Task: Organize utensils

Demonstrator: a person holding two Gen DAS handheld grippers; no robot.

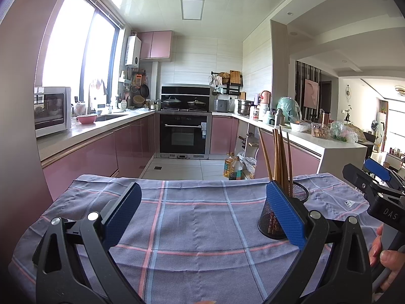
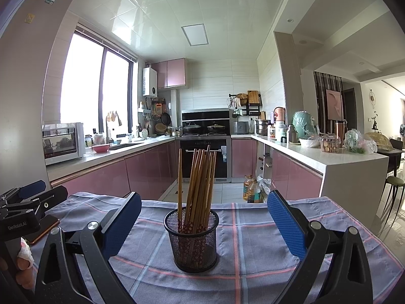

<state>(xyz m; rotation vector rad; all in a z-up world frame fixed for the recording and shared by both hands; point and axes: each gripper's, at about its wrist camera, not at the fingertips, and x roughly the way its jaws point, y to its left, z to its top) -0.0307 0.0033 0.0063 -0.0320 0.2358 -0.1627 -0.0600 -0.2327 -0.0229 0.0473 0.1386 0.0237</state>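
A black mesh cup [image 2: 193,240] stands upright on the checked cloth [image 2: 253,240], holding several wooden chopsticks [image 2: 200,177] that lean a little. My right gripper [image 2: 203,217] is open and empty, its blue pads [image 2: 286,225] either side of the cup, nearer the camera. In the left wrist view the cup [image 1: 281,212] sits partly behind the right pad [image 1: 286,215] of my left gripper [image 1: 202,215], which is open and empty over bare cloth. The right gripper [image 1: 377,185] shows at the right edge there, and the left gripper [image 2: 25,202] at the left edge of the right wrist view.
The cloth-covered table [image 1: 192,228] ends at a far edge before the kitchen floor. A phone [image 2: 43,230] lies on the cloth at the left. Pink cabinets, an oven [image 2: 205,157] and cluttered counters [image 2: 329,152] lie beyond. Oil bottles [image 2: 251,188] stand on the floor.
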